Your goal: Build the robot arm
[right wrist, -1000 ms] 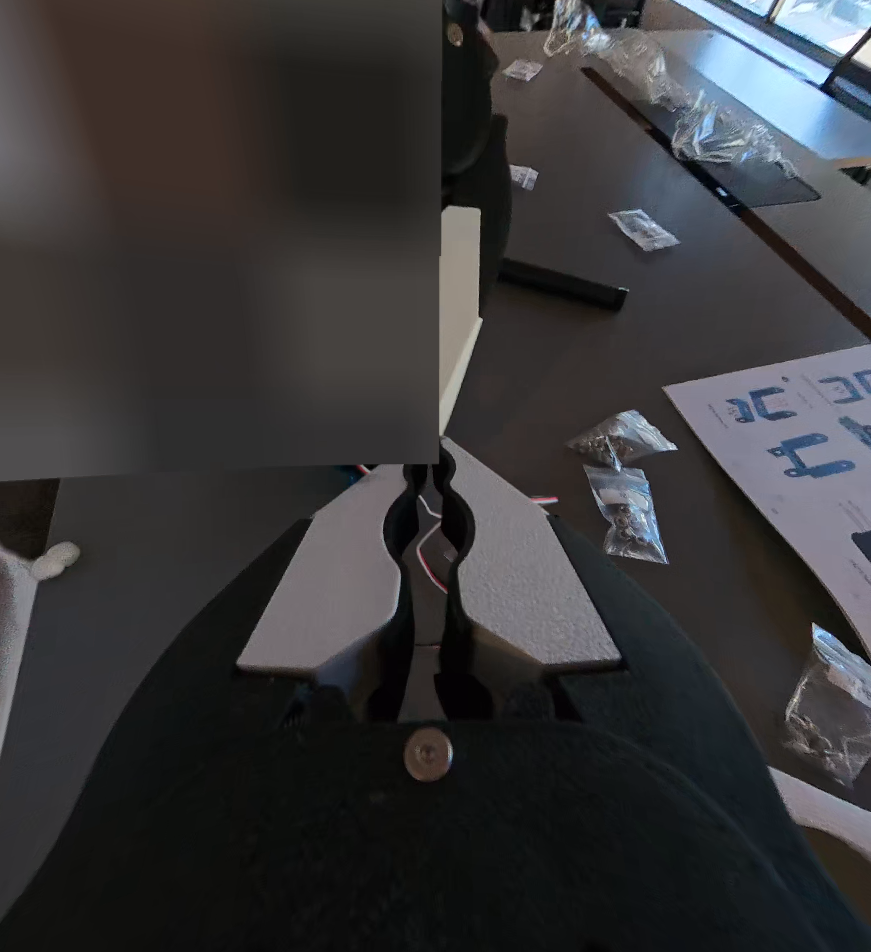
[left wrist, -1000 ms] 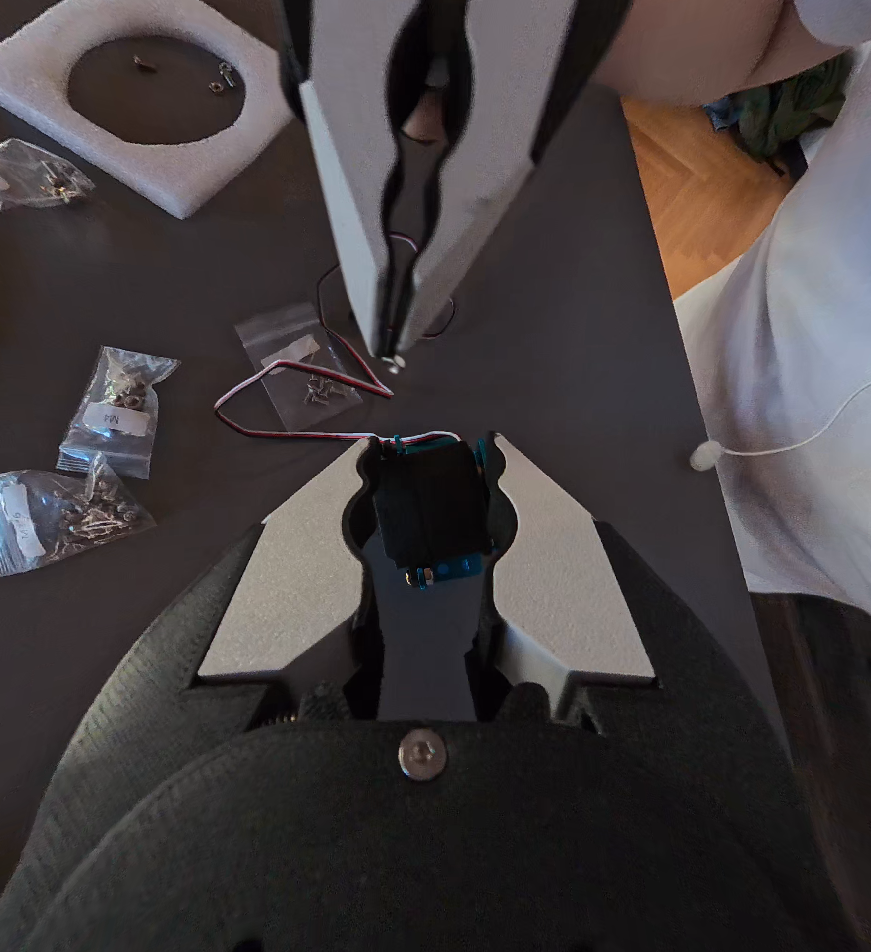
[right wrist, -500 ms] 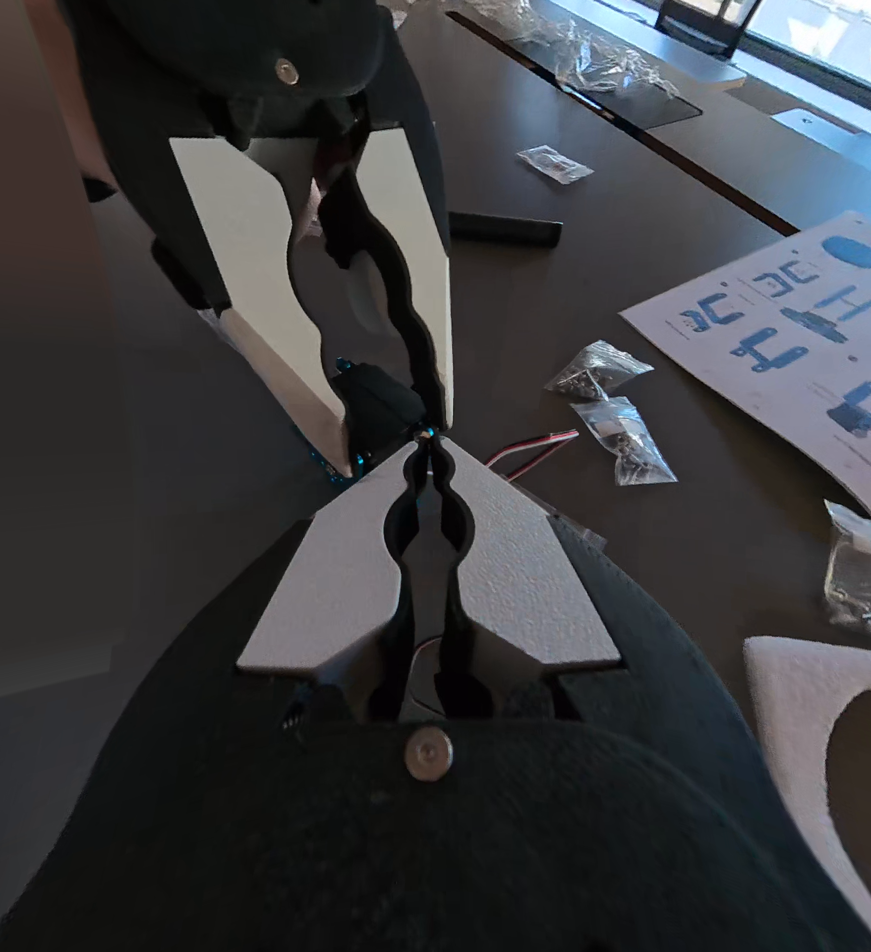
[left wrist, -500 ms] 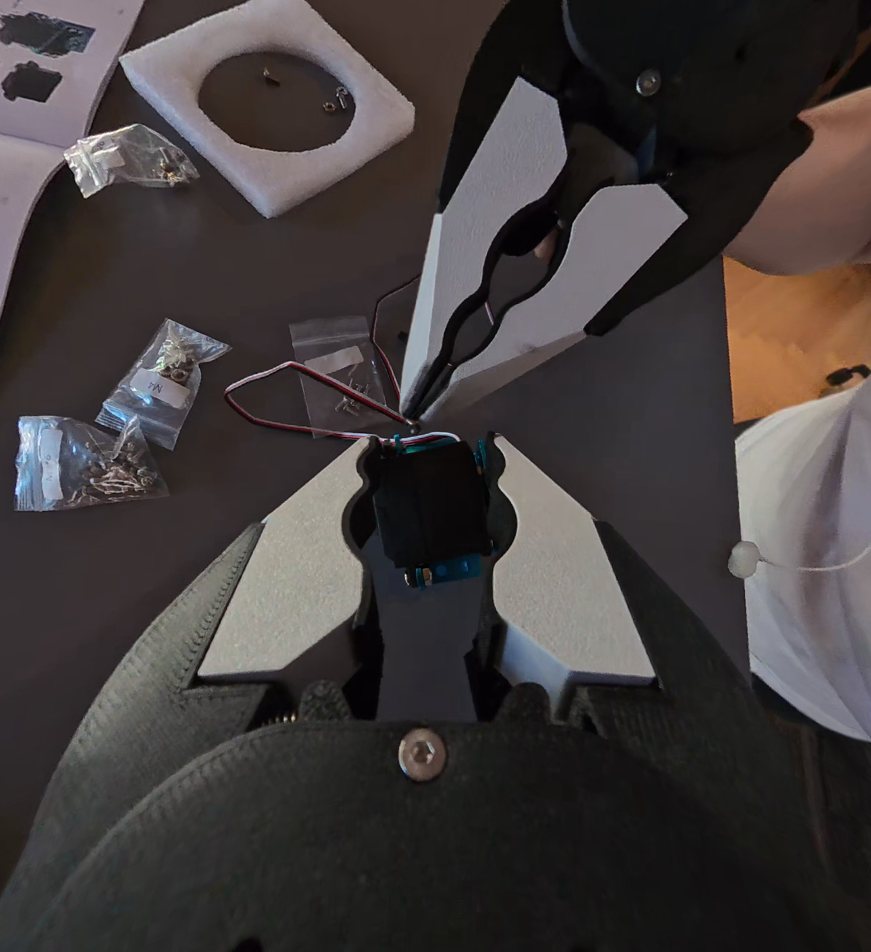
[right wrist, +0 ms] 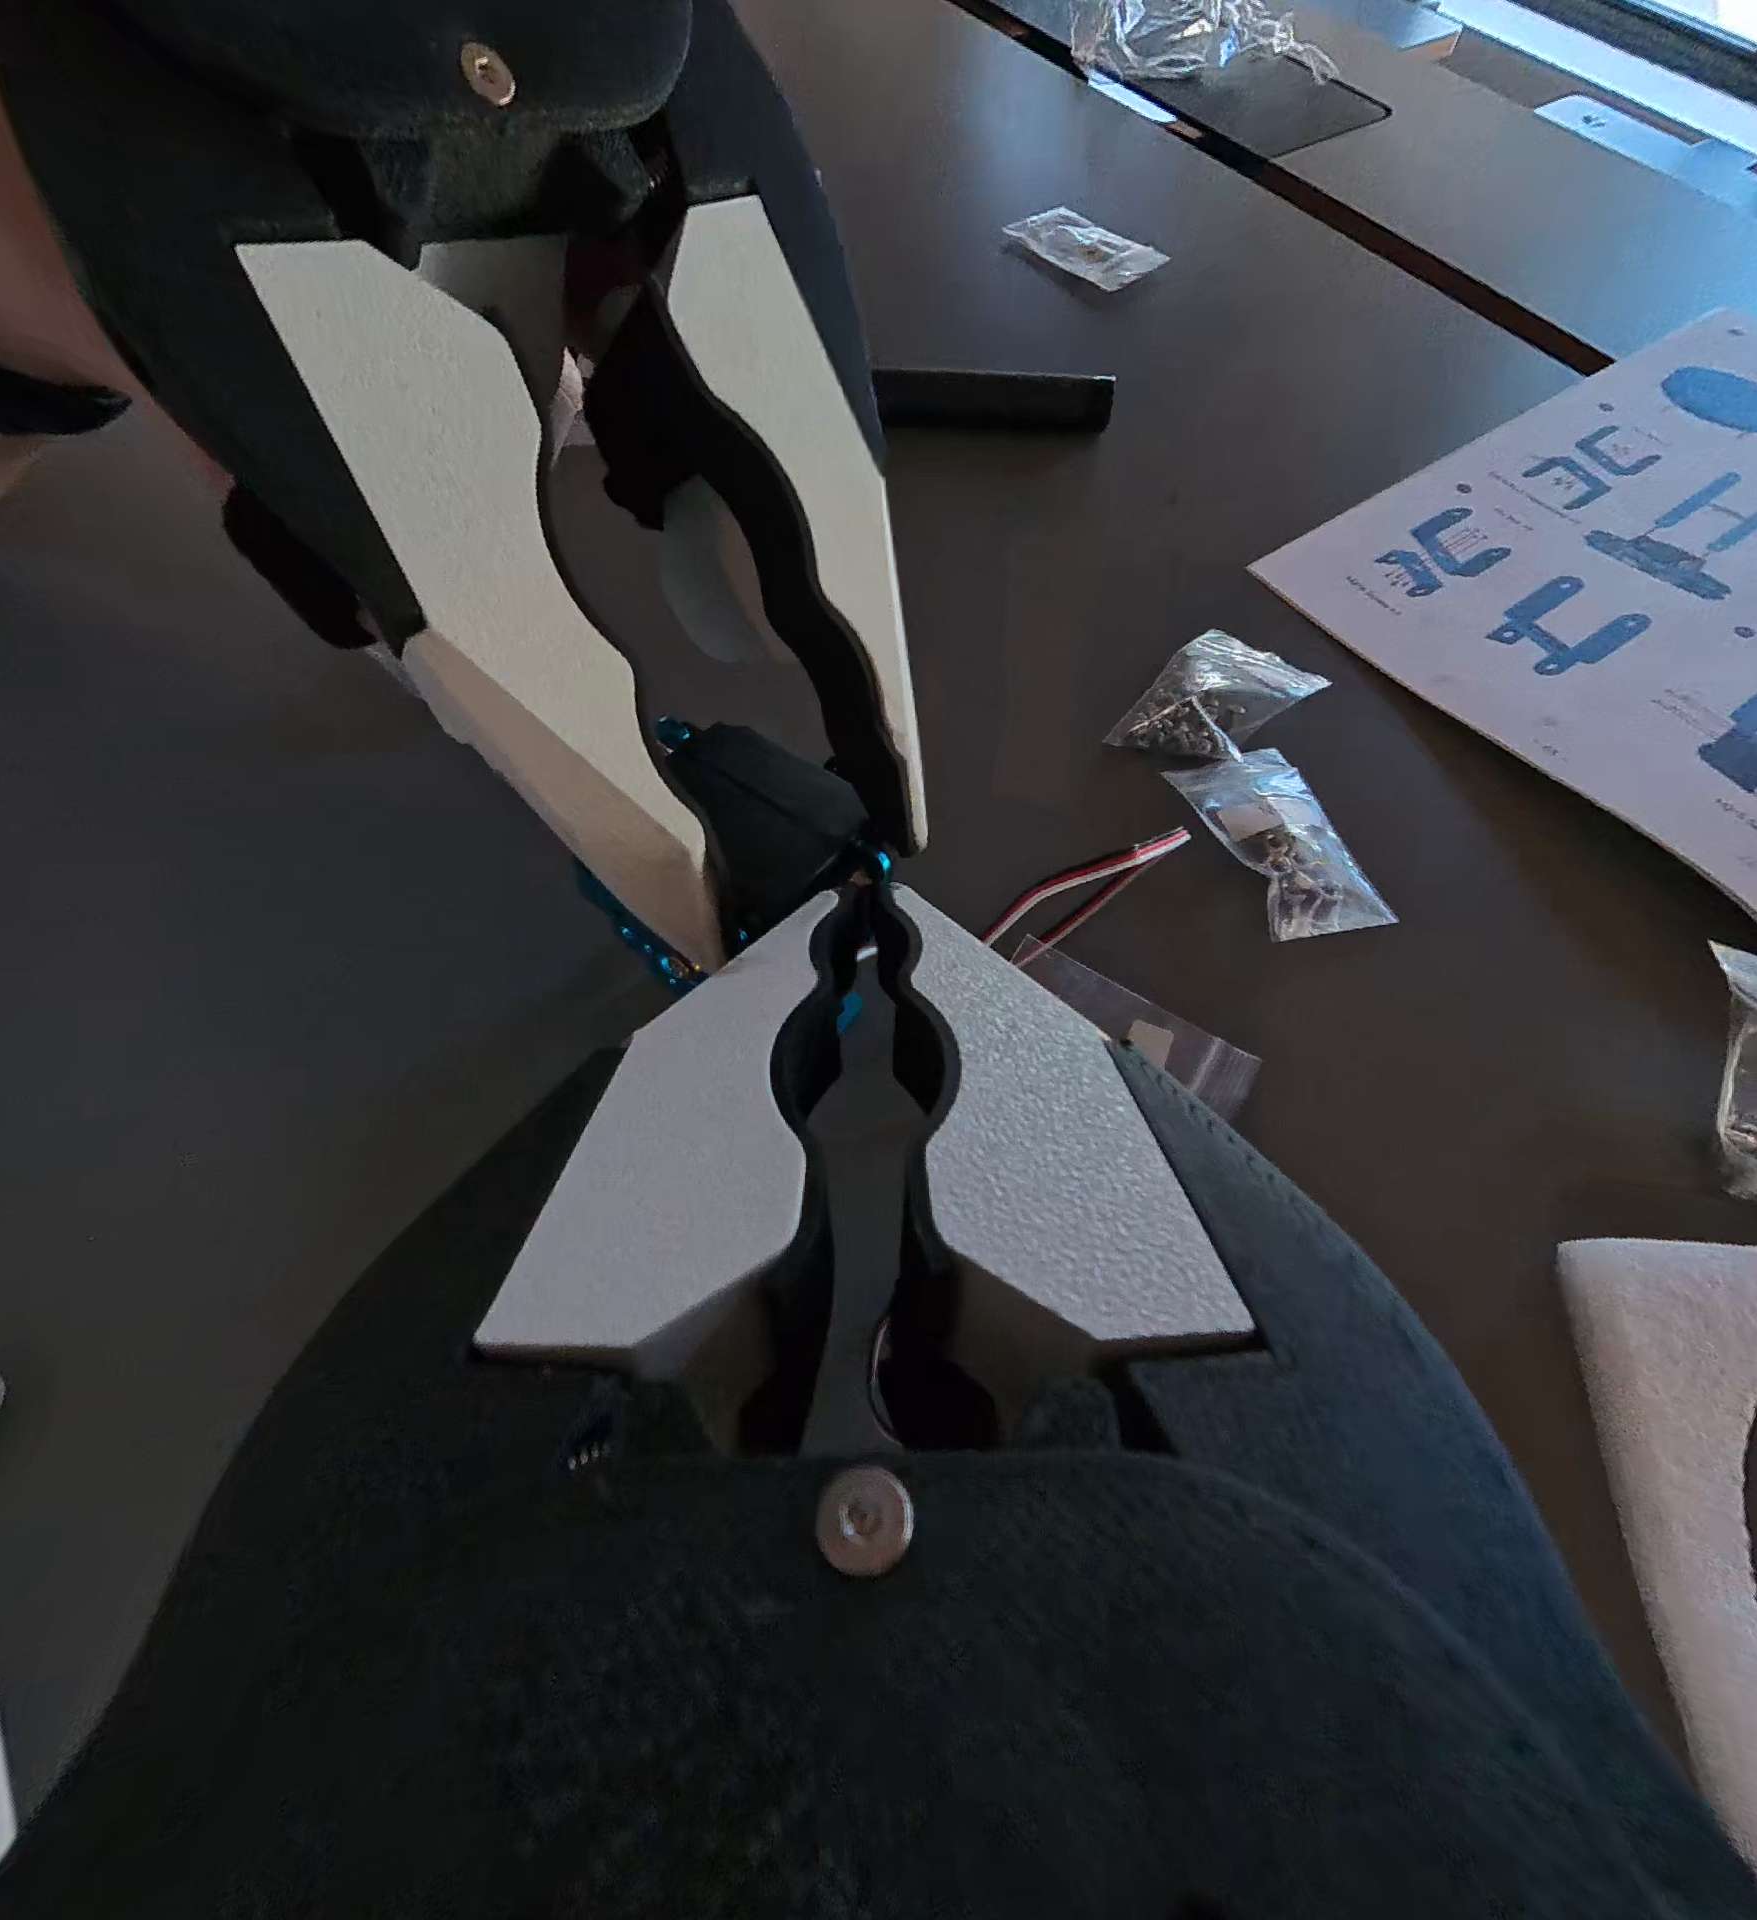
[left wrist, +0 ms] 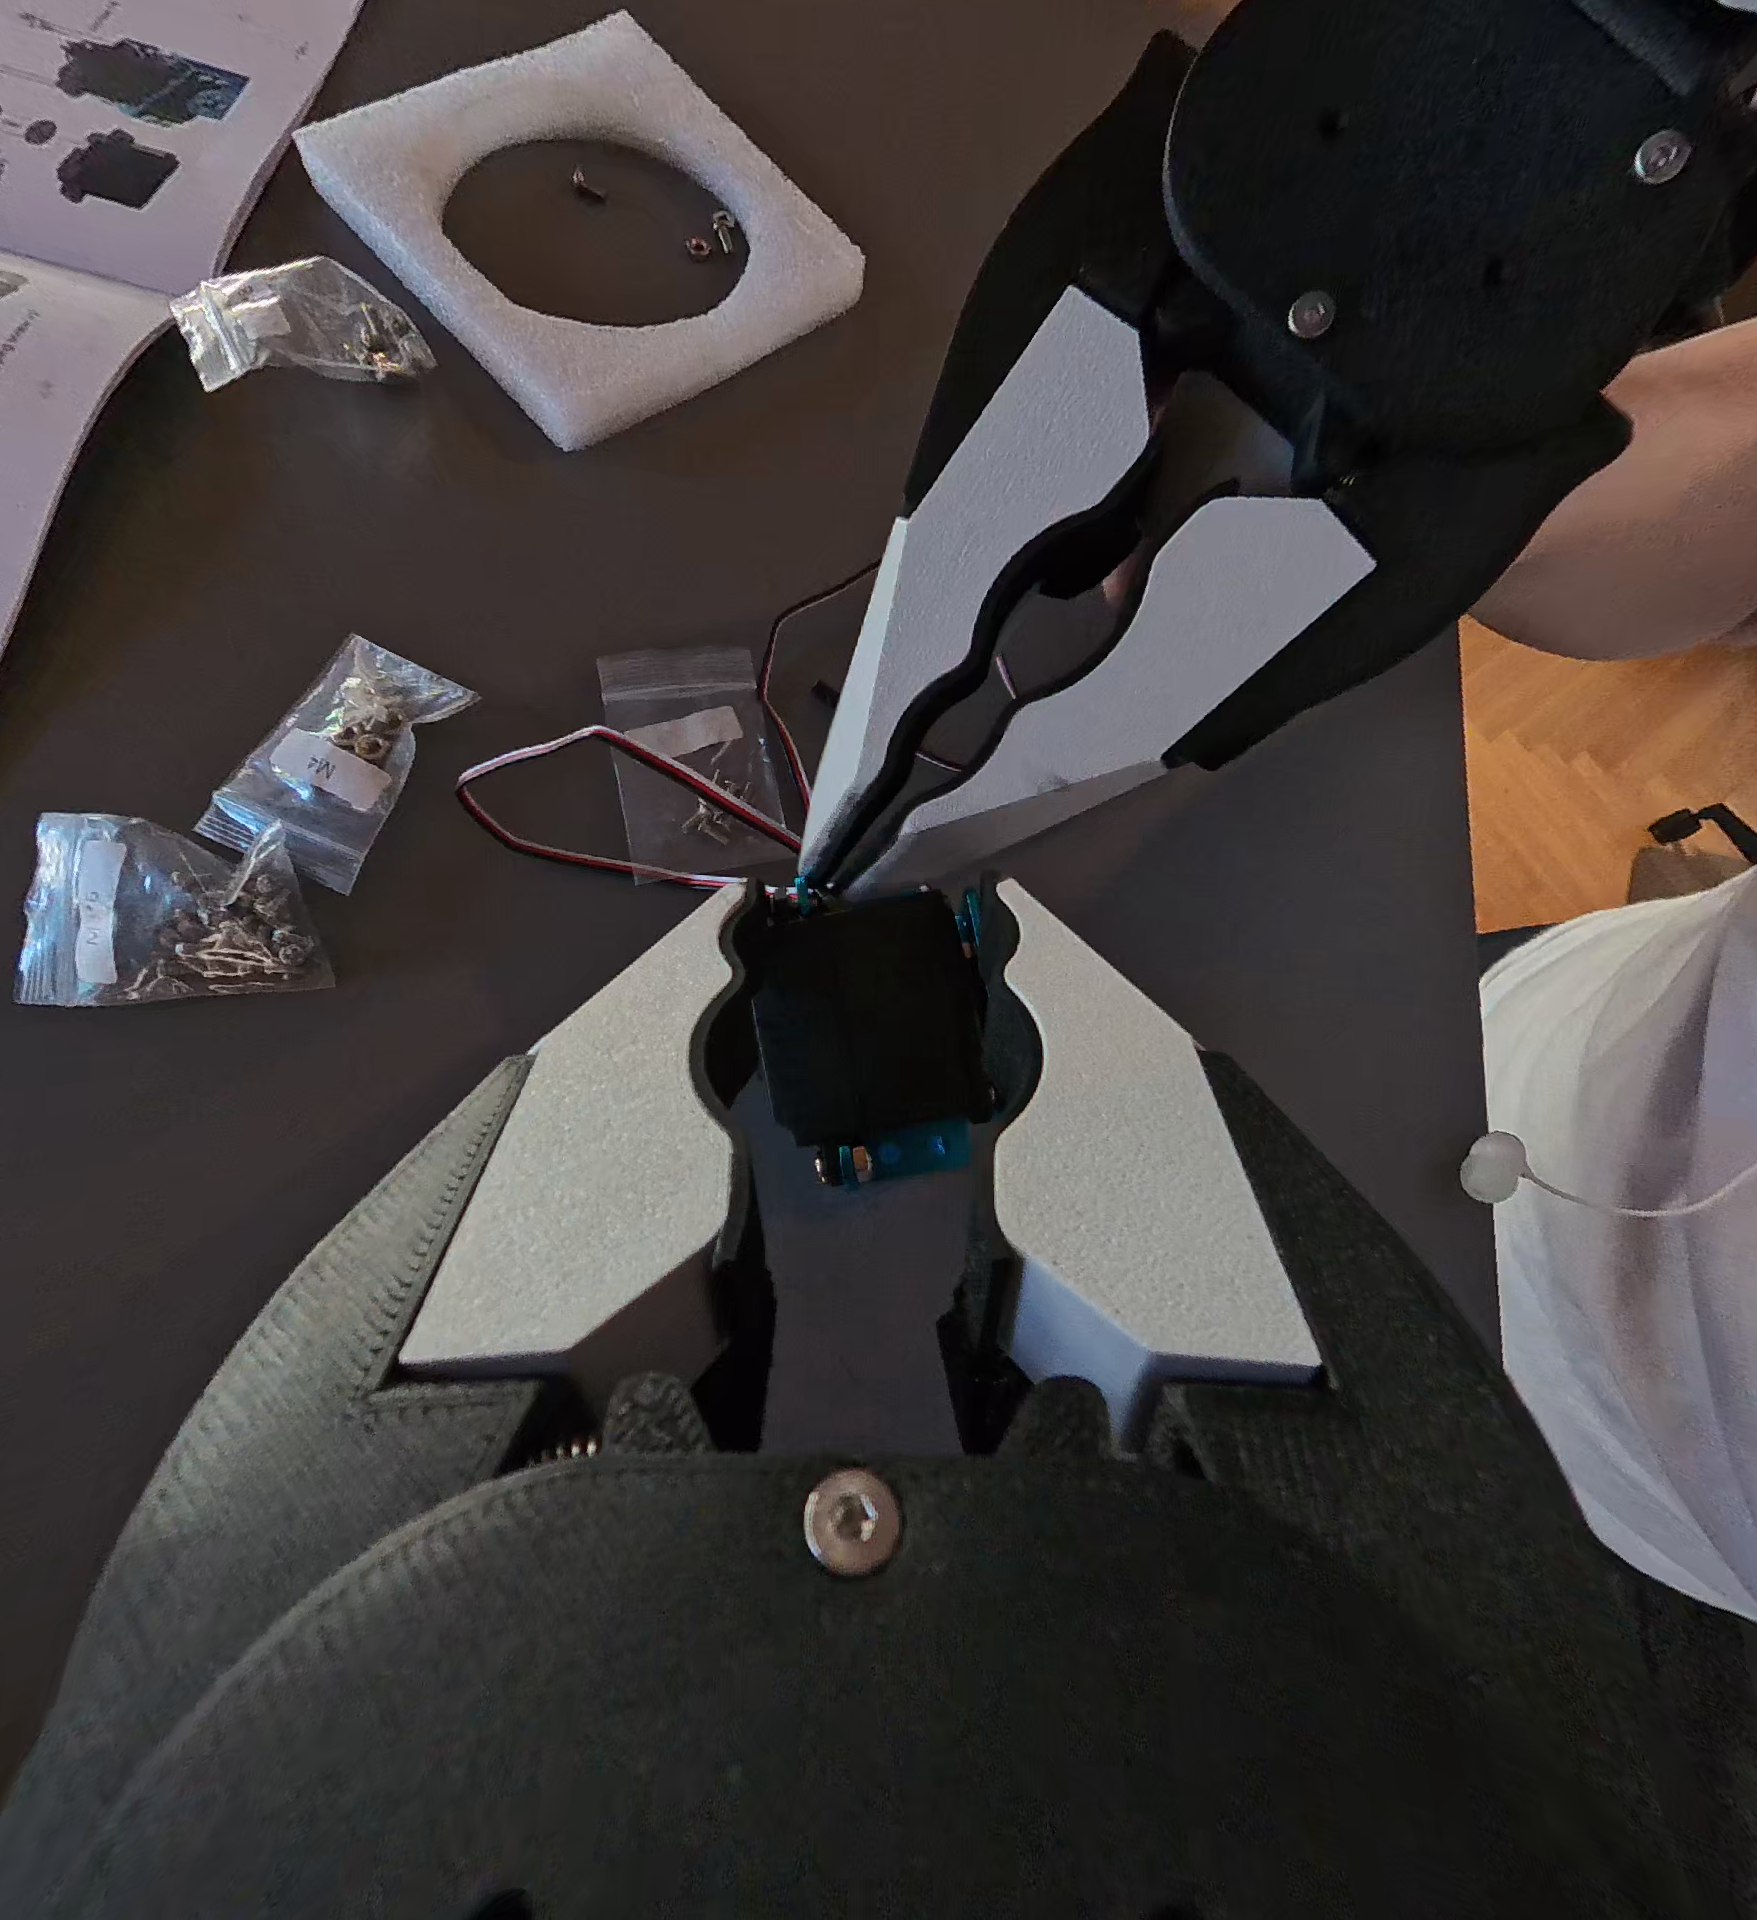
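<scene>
My left gripper [left wrist: 869, 899] is shut on a black servo [left wrist: 869, 1023] with a blue bracket [left wrist: 895, 1158], held just above the dark table [left wrist: 1217, 987]. The servo's red, white and black wire [left wrist: 541, 748] trails away to the left. My right gripper [left wrist: 817, 873] comes in from the upper right, jaws shut, tips touching the servo's far end by the blue part. A small screw pinched in those tips barely shows. In the right wrist view my right gripper [right wrist: 869, 904] meets the servo [right wrist: 770, 810] held by the left gripper [right wrist: 806, 883].
Several clear bags of screws [left wrist: 167, 914] [left wrist: 687, 769] [right wrist: 1279, 831] lie left of the grippers. A white foam frame [left wrist: 583, 229] and printed sheets [left wrist: 12, 312] [right wrist: 1580, 582] lie beyond. A black bar [right wrist: 988, 395] lies farther off. The table edge and a person's white clothing [left wrist: 1663, 1195] are at the right. My two grippers' fingertips are within a few centimetres of each other.
My right gripper swung round from straight ahead to the upper right and closed in until its tips touch the servo's far end. The left gripper kept its grip on the servo.
</scene>
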Demonstrator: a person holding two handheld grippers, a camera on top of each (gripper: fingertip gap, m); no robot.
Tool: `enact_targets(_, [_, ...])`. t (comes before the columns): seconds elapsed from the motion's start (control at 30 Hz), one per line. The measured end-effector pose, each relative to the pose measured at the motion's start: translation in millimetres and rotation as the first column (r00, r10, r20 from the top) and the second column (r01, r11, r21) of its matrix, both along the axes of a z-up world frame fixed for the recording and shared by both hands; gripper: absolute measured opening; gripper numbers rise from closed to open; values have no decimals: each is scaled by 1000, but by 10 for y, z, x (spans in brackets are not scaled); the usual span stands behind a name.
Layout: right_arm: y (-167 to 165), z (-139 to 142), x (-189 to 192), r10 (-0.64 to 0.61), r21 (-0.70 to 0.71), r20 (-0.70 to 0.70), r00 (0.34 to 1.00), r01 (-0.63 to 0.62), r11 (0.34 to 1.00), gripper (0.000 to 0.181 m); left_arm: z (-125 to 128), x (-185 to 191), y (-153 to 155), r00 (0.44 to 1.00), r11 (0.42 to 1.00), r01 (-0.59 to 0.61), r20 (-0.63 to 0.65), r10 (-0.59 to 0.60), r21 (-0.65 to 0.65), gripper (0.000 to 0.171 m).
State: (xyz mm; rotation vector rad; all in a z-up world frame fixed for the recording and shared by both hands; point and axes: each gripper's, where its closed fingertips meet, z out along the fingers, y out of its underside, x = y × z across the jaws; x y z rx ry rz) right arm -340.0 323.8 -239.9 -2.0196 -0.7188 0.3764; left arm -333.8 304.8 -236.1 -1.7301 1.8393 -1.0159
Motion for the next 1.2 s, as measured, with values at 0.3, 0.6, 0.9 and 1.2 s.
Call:
enact_targets(0.3, [34,22,18,-57,-8,-47,997,57,998,8,2,3,2,1000,1000,-4,14,4,-12,41])
enact_targets(0.6, [46,24,9,20,19,-95,995,-18,1000,10,7,2,12,999,999,-7,36,8,-38,41])
enact_targets(0.9, [55,16,33,2,25,-145,989,1,1000,15,8,2,10,999,999,-4,44,6,-45,41])
enact_targets(1.2, [47,13,25,9,25,-159,987,-5,1000,14,9,1,9,999,999,-3,46,5,-47,41])
